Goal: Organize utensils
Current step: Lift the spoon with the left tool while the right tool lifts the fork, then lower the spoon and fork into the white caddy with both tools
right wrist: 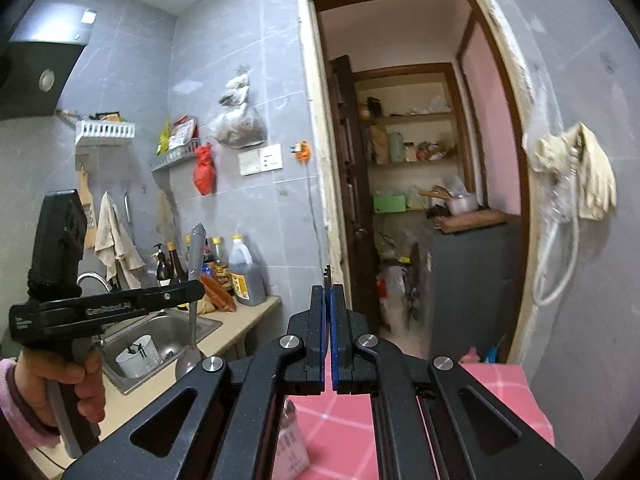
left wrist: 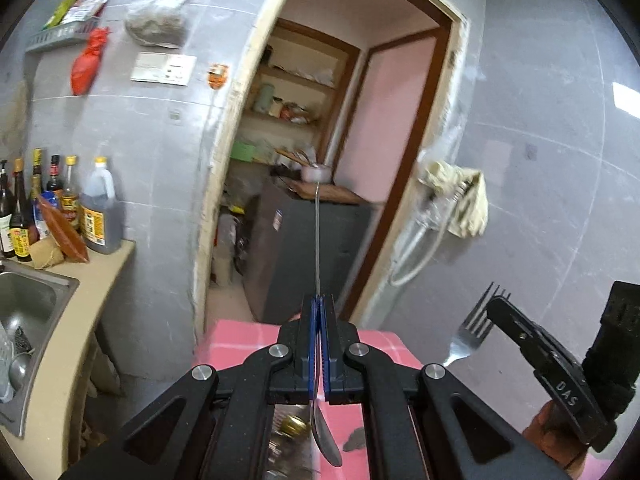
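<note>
My left gripper is shut on a metal spoon. The handle points up and away, seen edge-on, and the bowl hangs below the jaws. To the right, my right gripper is shut on a metal fork with its tines pointing up. In the right wrist view, the right gripper shows only the fork edge as a thin sliver above the blue pads. At the left, a hand holds the left gripper, and the spoon stands nearly upright in it. Both grippers are raised above a pink checked tablecloth.
A steel sink with a white container lies at the left, and sauce bottles stand on the counter. Straight ahead, an open doorway leads to shelves and a dark cabinet. A cloth hangs on the right wall.
</note>
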A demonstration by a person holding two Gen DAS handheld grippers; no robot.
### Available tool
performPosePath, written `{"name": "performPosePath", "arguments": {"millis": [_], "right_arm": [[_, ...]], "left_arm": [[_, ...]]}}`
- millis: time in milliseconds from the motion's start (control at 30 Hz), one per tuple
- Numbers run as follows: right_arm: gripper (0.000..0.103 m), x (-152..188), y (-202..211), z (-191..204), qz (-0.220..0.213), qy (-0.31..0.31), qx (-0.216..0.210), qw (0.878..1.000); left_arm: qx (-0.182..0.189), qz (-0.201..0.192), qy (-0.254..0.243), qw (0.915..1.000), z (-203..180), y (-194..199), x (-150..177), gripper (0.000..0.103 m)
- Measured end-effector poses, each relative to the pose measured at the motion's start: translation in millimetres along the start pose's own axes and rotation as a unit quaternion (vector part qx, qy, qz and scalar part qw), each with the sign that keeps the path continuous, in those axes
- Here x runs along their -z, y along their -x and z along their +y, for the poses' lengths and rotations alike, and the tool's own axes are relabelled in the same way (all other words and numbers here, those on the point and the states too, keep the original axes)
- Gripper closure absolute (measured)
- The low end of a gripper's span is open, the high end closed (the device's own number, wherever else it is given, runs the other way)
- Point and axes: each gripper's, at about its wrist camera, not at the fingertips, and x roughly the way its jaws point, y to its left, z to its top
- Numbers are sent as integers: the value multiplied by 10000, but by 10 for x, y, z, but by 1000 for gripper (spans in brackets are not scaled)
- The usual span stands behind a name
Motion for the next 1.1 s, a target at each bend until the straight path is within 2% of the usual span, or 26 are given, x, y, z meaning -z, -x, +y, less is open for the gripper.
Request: {"name": "performPosePath", "arguments": {"millis": [100, 300, 400, 533, 767, 1100], "right_arm": [[101, 35, -177, 193, 99, 287, -9, 9995], [101, 210, -441, 462, 531, 865, 79, 9948], [101, 323, -490, 558, 709, 1097, 138, 9913], [101, 416, -535, 623, 878, 1235, 146, 9883], [101, 593, -576, 654, 1208, 1050, -75, 9871], [98, 811, -655, 436, 1543, 229, -288, 9873]], "left_arm": [[69, -173, -57, 9998, 186, -63, 48, 100], [58, -142, -494, 9987, 277, -279, 258, 100], [174, -130, -563, 9982, 312, -324, 403, 100], [128, -125, -677, 9975, 348, -368, 546, 100], [212, 231, -1011, 9944, 339, -424, 685, 100], [470, 569, -374, 9966, 504, -390, 707, 97]]}}
